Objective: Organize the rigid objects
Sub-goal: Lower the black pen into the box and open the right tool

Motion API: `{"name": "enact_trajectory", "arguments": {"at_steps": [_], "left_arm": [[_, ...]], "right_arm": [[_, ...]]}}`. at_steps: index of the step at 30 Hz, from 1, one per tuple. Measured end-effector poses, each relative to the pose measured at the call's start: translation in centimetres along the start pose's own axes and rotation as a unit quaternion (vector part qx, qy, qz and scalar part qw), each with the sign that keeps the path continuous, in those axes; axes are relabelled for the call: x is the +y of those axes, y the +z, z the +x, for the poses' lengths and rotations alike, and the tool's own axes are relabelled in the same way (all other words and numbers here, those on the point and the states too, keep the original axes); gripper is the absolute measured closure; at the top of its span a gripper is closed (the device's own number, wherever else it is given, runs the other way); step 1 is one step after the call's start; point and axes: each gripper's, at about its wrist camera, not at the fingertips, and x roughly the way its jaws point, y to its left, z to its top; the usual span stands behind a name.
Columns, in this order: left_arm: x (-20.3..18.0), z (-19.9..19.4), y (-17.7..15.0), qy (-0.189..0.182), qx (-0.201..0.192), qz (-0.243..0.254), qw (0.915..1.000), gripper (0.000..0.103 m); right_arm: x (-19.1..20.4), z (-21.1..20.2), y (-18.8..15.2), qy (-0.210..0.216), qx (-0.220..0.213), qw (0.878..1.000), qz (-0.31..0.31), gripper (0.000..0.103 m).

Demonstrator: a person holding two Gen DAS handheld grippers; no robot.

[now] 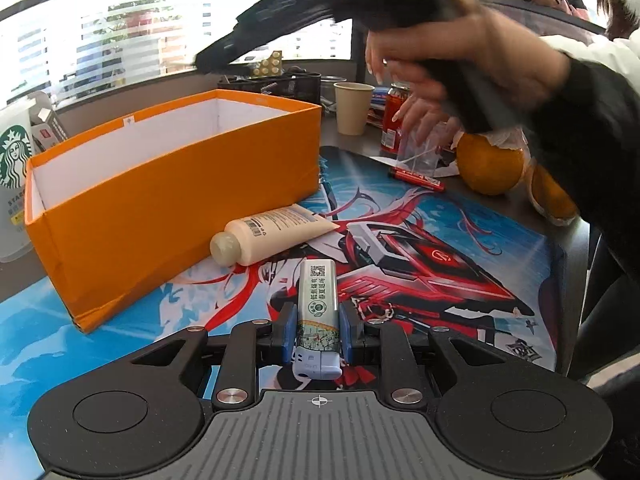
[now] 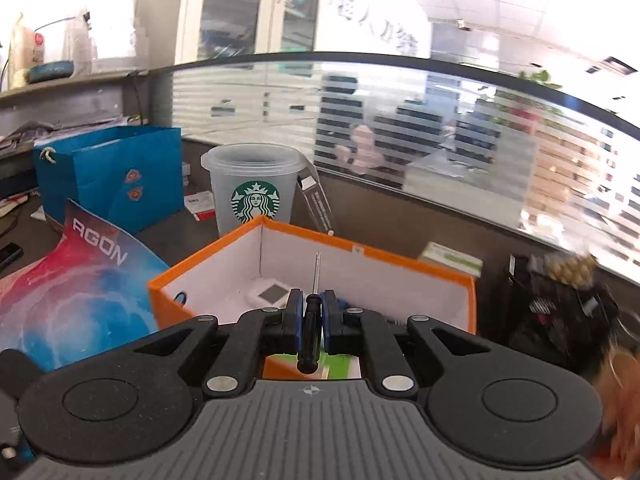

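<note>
Fingers of the left gripper (image 1: 318, 332) pinch a light, stiff, slick printed plastic lighter (image 1: 318, 312) low on its body above the bench, while the right gripper (image 2: 312, 316) clamps a thin black-handled screwdriver (image 2: 310, 332) by its handle, shaft aimed over the open orange cardboard box (image 2: 400, 256).

Desk (image 1: 344, 136): printed mat (image 1: 440, 248) (box (image 1: 160, 200), tube (image 1: 272, 232) atop).

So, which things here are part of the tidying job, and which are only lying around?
Part of the job:
- orange box
- lighter, clamped in the left gripper
- screwdriver, clamped in the right gripper above the box
- cream tube on the mat beside the box

Just lying about:
- Starbucks cup
- paper cup
- red can
- oranges
- blue bag
</note>
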Motion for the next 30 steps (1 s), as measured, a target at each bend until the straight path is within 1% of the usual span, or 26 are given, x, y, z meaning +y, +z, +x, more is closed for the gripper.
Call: {"name": "enact_trajectory", "arguments": {"at_steps": [3,6,8,10,12,14,17,21,25,29,30], "left_arm": [[0.2,-0.3,0.2,-0.002,0.0,0.002,1.0,0.083],[0.4,-0.3,0.4,-0.007,0.003,0.005,1.0,0.083],[0.4,-0.3,0.5,-0.008,0.005,0.007,0.9999,0.083],[0.5,-0.3,0.5,-0.01,0.008,0.007,0.9999,0.083],[0.5,-0.2,0.6,-0.011,0.009,0.008,0.9999,0.083],[0.5,-0.1,0.6,-0.011,0.01,0.009,0.9999,0.083],[0.4,0.0,0.7,-0.011,0.012,0.011,0.9998,0.083],[0.2,0.1,0.7,-0.012,0.015,0.012,0.9997,0.083],[0.3,-0.1,0.7,-0.01,0.017,0.014,0.9997,0.083],[0.5,-0.3,0.9,-0.008,0.017,0.013,0.9997,0.083],[0.6,-0.5,1.0,-0.007,0.017,0.014,0.9997,0.083]], "right_arm": [[-1.2,3.0,0.8,0.028,0.019,0.999,-0.016,0.094],[-1.7,5.8,1.5,0.092,0.042,0.994,-0.041,0.094],[-1.7,7.3,1.9,0.144,0.057,0.987,-0.053,0.094],[-1.1,9.0,2.3,0.172,0.086,0.979,-0.073,0.094],[-0.3,10.7,2.5,0.192,0.123,0.968,-0.104,0.094],[0.5,12.2,2.6,0.204,0.157,0.958,-0.129,0.094],[1.0,14.4,2.8,0.209,0.196,0.946,-0.151,0.094],[1.4,16.6,2.4,0.216,0.231,0.934,-0.165,0.094],[1.4,18.2,1.9,0.219,0.257,0.926,-0.171,0.094],[1.5,18.7,2.0,0.216,0.265,0.923,-0.175,0.093],[1.6,18.8,1.9,0.212,0.266,0.922,-0.182,0.088]]}}
